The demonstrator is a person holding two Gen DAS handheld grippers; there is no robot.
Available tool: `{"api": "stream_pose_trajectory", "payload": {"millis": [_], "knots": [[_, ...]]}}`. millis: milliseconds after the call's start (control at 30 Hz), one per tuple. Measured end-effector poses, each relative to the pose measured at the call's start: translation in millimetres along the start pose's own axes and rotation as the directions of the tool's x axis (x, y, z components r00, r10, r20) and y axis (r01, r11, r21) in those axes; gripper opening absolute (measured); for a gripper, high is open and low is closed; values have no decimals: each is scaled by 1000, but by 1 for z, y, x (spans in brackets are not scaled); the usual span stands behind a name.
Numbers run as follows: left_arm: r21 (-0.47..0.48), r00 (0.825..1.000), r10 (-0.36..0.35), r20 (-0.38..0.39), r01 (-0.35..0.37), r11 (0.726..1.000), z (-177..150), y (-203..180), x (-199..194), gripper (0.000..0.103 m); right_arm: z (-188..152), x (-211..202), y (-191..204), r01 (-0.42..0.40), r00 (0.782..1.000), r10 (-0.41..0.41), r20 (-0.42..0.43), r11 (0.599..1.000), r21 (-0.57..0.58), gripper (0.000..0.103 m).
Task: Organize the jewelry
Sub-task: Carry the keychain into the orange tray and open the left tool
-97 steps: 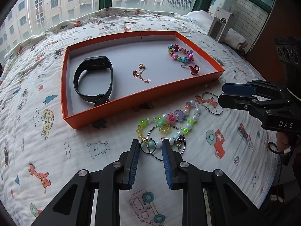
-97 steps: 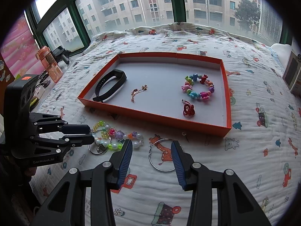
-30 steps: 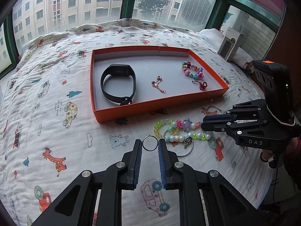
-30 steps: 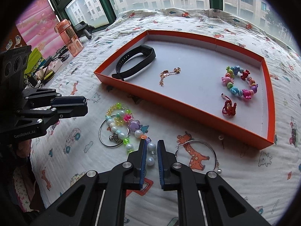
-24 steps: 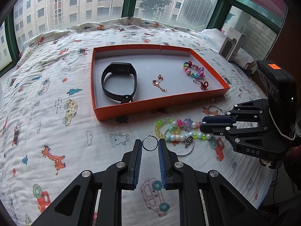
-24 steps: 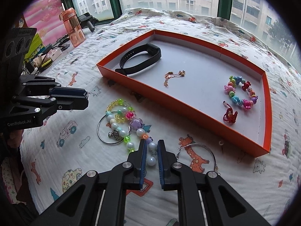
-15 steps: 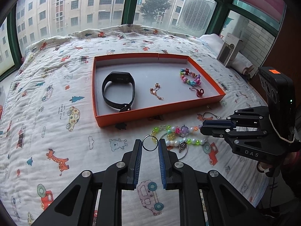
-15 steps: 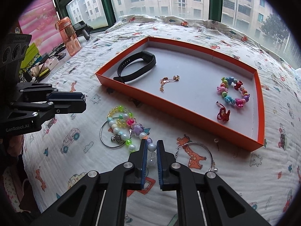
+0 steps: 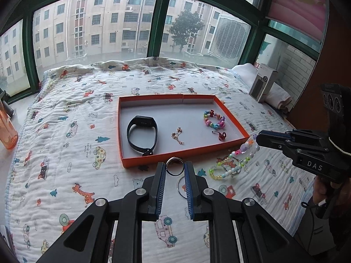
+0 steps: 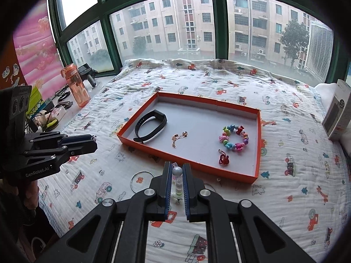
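An orange tray [image 9: 185,155] [image 10: 188,161] lies on the quilted bed. It holds a black band [image 9: 142,134] [image 10: 151,126], a thin gold chain [image 9: 178,135] [image 10: 178,139], a colourful bead bracelet [image 9: 214,121] [image 10: 233,138] and a red charm [image 9: 221,135] [image 10: 223,159]. My left gripper [image 9: 174,168] [image 10: 93,141] is shut on a small metal ring [image 9: 174,169], held above the bed just short of the tray's near wall. My right gripper [image 10: 177,172] [image 9: 257,139] is shut on a pastel bead bracelet [image 9: 235,161] [image 10: 177,184] that hangs from it above the bed.
A large thin hoop [image 9: 182,185] [image 10: 141,180] lies on the quilt near the tray's front, and another hoop [image 10: 210,186] peeks out by my right gripper. An orange water bottle [image 10: 75,87] and clutter stand on the left sill. A white box [image 9: 262,83] [image 10: 336,114] stands at the right.
Both grippers have risen well above the bed. The right one lifted the pastel bead bracelet off the quilt, so it hangs. The left one carried the small ring up.
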State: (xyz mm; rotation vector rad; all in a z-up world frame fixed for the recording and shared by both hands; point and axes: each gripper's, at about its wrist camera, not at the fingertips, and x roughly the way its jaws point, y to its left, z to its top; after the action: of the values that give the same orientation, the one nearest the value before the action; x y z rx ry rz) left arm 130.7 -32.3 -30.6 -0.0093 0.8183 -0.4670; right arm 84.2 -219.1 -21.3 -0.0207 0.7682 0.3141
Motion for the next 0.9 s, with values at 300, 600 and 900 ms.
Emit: {"api": "stream_pose_trajectory", "payload": {"millis": [300, 600, 900], "knots": [[16, 998, -14, 56, 13, 1000, 22, -20, -20, 19, 18, -32, -9, 34, 995, -35, 93, 999, 21, 12], [17, 996, -5, 88, 4, 1000, 51, -23, -18, 19, 38, -41, -20, 43, 988, -48, 149, 998, 37, 12], [-22, 996, 15, 84, -14, 1000, 87, -4, 21, 19, 58, -19, -44, 36, 987, -48, 151, 996, 80, 12]]}}
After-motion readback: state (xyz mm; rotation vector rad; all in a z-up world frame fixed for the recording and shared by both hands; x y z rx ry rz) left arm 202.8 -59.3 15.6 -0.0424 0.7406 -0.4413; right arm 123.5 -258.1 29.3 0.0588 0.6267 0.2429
